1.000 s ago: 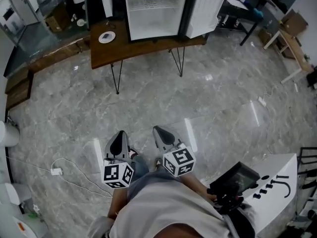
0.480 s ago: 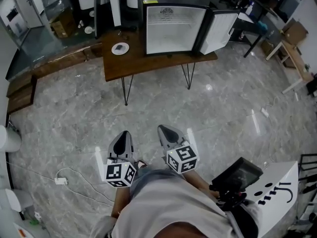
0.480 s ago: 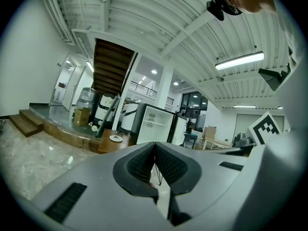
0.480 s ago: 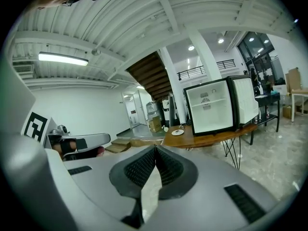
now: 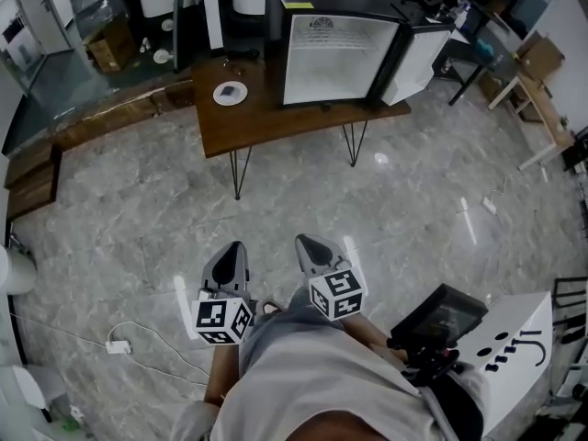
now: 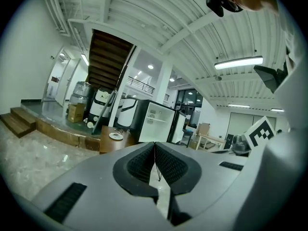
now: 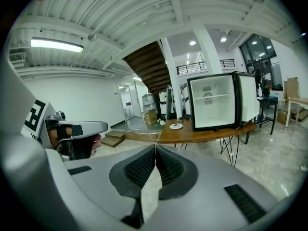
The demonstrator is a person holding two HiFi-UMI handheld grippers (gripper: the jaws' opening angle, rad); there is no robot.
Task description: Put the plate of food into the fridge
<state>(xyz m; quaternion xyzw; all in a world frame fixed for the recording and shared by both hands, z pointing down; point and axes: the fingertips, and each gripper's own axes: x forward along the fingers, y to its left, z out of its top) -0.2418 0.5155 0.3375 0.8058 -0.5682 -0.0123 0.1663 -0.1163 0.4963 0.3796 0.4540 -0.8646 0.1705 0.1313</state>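
Head view: you hold the left gripper (image 5: 231, 246) and the right gripper (image 5: 301, 240) low and side by side in front of your body, over the grey stone floor (image 5: 432, 200). They are well apart from the wooden table (image 5: 276, 122), which I read as a carry posture with nothing in reach yet.

The plate (image 5: 230, 92) sits on the table's left part, near the mini fridge (image 5: 335, 49). The fridge door (image 5: 418, 61) is swung open to the right, so the cavity is ready. The plate is small, round and white with a darker centre, and the food is too small to tell.

Left gripper view: jaws pressed together, nothing between them. Plate and fridge are far ahead.

Right gripper view: jaws also closed on nothing. The plate is on the tabletop left of the fridge, whose interior is white with one shelf.
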